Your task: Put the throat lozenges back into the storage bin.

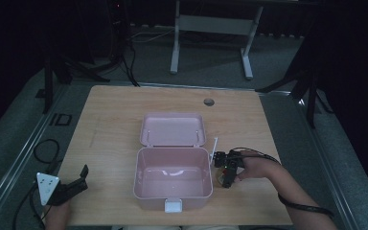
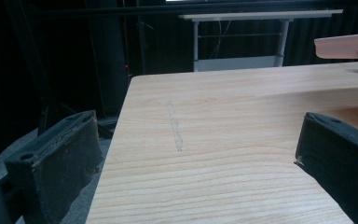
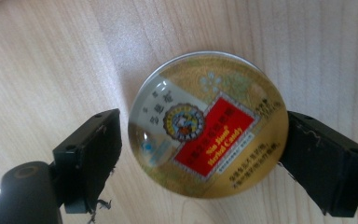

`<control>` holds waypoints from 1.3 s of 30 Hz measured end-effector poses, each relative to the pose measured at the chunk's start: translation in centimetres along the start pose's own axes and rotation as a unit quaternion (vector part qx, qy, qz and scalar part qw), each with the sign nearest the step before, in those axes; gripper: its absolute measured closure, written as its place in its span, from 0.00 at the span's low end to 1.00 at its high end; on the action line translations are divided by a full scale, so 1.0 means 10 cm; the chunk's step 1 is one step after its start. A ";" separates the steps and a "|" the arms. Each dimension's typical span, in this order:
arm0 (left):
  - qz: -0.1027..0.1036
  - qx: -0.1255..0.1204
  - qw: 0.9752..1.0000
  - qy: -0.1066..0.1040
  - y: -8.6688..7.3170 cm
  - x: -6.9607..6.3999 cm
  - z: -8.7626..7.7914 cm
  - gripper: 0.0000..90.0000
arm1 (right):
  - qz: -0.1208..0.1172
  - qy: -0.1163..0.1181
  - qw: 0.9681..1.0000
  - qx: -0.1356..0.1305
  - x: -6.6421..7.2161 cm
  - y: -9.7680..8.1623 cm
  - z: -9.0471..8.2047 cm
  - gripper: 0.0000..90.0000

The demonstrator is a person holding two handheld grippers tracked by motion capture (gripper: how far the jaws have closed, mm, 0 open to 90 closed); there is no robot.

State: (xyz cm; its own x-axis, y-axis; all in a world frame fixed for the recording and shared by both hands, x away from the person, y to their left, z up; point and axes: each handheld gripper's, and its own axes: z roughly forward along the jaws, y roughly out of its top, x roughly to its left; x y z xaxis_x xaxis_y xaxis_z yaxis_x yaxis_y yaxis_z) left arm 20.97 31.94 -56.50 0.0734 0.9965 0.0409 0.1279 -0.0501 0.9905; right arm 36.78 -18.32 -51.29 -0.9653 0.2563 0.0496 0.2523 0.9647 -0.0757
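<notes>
Wooden table (image 3: 51, 56) — round candy tin (image 3: 208, 123) flat, label-up.

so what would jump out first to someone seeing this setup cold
The open pink box at the table's middle, lid laid back and nothing visible inside. Then the round gold candy tin with a red label, flat on the wood just right of the box, between the right gripper's jaws. The left gripper rests open near the table's left edge.
</notes>
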 end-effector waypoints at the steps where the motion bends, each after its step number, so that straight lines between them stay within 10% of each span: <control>1: 0.000 0.000 1.000 0.000 0.00 0.00 0.00 0.01 | -0.002 -0.004 1.000 0.004 0.00 0.01 0.01 0.17; 22: 0.000 0.000 1.000 0.000 0.00 0.00 0.00 0.01 | -0.018 0.014 1.000 0.006 0.09 -0.09 -0.25 0.22; 39: 0.001 0.002 1.000 0.000 0.00 0.00 0.00 0.01 | -0.016 0.000 1.000 -0.008 0.24 -0.22 -0.84 0.22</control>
State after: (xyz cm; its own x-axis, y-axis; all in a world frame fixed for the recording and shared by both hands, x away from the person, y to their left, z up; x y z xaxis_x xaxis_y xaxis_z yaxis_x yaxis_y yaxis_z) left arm 21.00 31.92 -56.49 0.0735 0.9964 0.0423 0.1316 -0.0517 0.9900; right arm 34.47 -19.34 -42.63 -0.9732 0.2244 0.0508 0.2215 0.9735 -0.0575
